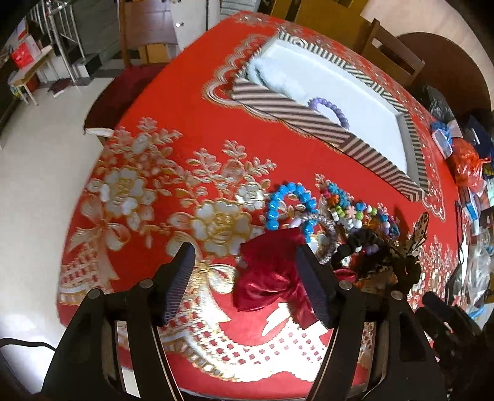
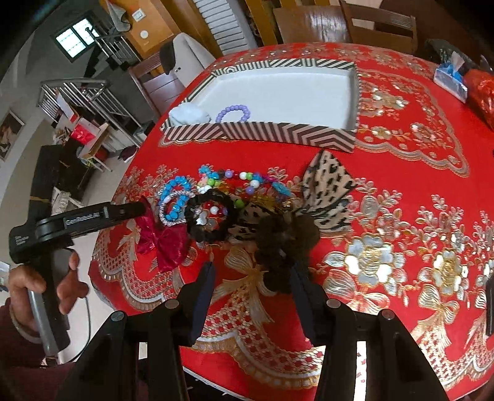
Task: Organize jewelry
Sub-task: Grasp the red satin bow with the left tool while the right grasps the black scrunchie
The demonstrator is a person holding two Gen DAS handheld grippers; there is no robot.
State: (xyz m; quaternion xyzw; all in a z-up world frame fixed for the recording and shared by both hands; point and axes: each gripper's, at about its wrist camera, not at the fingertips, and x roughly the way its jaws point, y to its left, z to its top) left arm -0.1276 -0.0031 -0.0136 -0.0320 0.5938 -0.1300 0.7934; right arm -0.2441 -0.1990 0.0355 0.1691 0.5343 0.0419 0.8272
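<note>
A striped box [image 1: 321, 129] [image 2: 262, 131] with a white inside holds a purple bead bracelet [image 1: 332, 109] [image 2: 233, 112] and a pale fluffy item [image 1: 271, 78] [image 2: 190, 115]. In front of it lies a pile: a dark red satin bow [image 1: 271, 277] [image 2: 163, 243], a blue bead bracelet [image 1: 290, 203] [image 2: 174, 197], a black scrunchie [image 2: 210, 219], a leopard bow [image 2: 327, 185] and a dark brown scrunchie [image 2: 284, 243]. My left gripper [image 1: 244, 277] is open, its jaws either side of the red bow. My right gripper [image 2: 253, 299] is open just before the brown scrunchie.
A red and gold embroidered cloth [image 1: 173, 172] [image 2: 401, 216] covers the round table. A tissue pack [image 2: 449, 78] and red bag [image 2: 481, 92] sit at the far right. Clutter [image 1: 472, 197] lines the right edge. Wooden chairs [image 2: 379, 24] stand behind the table.
</note>
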